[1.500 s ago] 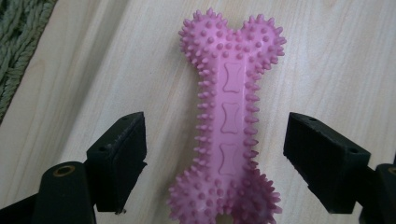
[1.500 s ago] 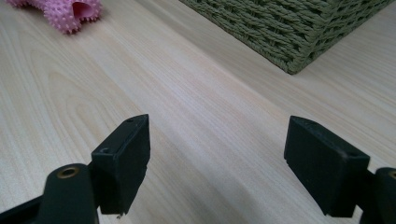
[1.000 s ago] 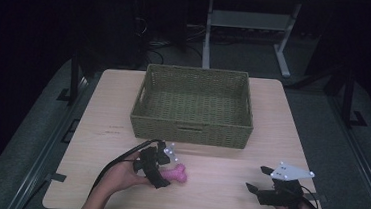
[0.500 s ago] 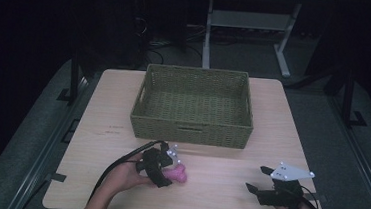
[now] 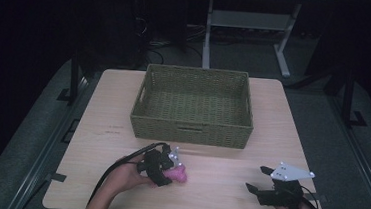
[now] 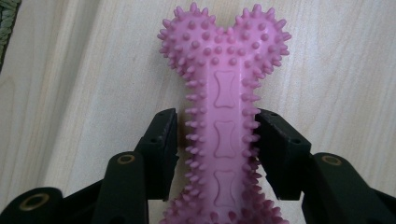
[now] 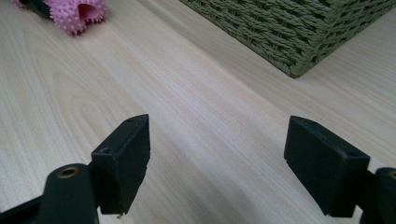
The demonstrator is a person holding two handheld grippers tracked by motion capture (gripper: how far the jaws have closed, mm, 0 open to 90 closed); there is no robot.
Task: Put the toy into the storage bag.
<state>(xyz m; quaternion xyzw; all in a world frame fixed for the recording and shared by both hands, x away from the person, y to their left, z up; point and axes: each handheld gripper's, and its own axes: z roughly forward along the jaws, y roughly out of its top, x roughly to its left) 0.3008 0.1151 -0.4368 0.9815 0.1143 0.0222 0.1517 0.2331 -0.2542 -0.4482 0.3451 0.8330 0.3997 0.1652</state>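
We found the pink spiky rubber bone-shaped toy [image 6: 225, 116] lying flat on the pale wooden desk [image 5: 217, 187], in front of the olive-green woven rectangular basket [image 5: 193, 105] and a little toward its left end, apart from its front wall. The left tool [image 5: 164, 169] had its jaws on either side of the toy's narrow shaft; they had just been closing. In the left gripper view the right pad met the spikes while a thin gap seemed to remain at the left, so we judged the grip nearly made but not yet firm. The right tool [image 5: 267, 183] rested on the desk in front of the basket's right corner, jaws spread wide around nothing. The basket was empty. We judged the work to be at its start: the grasp was forming, and lifting the toy and carrying it, presumably to the basket, all remained.
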